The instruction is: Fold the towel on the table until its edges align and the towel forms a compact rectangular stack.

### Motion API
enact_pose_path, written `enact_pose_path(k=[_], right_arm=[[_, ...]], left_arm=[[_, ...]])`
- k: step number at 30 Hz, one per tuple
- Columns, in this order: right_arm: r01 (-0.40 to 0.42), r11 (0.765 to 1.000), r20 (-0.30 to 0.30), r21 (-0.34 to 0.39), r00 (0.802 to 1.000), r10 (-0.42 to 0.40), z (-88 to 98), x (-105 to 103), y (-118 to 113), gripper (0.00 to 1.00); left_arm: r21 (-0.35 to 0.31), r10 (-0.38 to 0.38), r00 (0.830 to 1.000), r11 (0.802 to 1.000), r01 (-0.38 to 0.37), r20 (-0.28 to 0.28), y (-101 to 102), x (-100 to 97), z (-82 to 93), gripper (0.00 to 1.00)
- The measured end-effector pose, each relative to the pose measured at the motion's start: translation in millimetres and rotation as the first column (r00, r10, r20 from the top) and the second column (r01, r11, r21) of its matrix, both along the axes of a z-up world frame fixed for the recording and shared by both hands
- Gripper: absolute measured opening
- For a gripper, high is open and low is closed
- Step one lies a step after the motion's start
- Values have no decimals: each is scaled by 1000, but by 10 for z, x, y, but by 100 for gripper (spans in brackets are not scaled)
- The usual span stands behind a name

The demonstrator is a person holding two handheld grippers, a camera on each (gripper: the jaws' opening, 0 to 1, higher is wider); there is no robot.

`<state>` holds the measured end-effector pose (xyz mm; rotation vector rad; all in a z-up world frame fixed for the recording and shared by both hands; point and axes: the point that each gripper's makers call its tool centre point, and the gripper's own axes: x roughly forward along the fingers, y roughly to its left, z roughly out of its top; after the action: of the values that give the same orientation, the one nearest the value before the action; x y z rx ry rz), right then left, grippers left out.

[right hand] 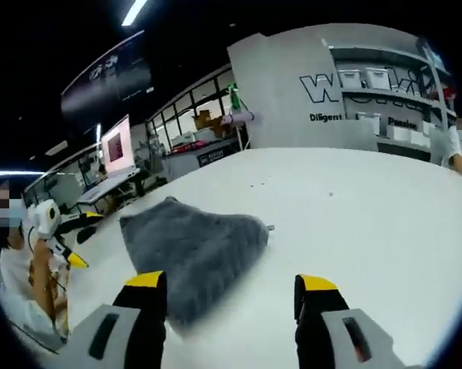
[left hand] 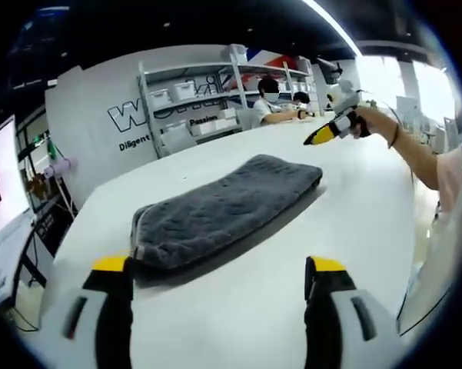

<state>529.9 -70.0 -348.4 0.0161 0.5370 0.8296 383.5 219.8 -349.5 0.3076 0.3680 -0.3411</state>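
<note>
White worktop (left hand: 353, 207) spreads ahead of you, with grey shelving (left hand: 207, 92) of storage bins and a lettered wall behind it at 12 o'clock. Your folded grey towel (left hand: 223, 207) lies flat at the centre of the left gripper view, nothing on it. Your left gripper (left hand: 219, 270) hovers short of it, fingers wide and empty. At 2 o'clock your right gripper (left hand: 330, 131) hangs above the worktop, fingers likewise wide. Two seated people (left hand: 273, 100) work beyond. A monitor (left hand: 0, 200) stands at 9 o'clock.

towel (right hand: 191, 250) looks blurred (near edge especially), folds unreadable.
</note>
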Motion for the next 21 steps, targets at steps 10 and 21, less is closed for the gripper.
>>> enact_pose_path(k=[10, 21], right_arm=[[9, 1000, -94, -23, 996, -11, -358, 212, 340, 52], [11, 997, -264, 82, 965, 11, -603, 15, 462, 25]], left_arm=[[-14, 3, 1000, 1000, -3, 16, 44, -20, 45, 98], [-23, 30, 999, 999, -29, 31, 144, -72, 85, 98]])
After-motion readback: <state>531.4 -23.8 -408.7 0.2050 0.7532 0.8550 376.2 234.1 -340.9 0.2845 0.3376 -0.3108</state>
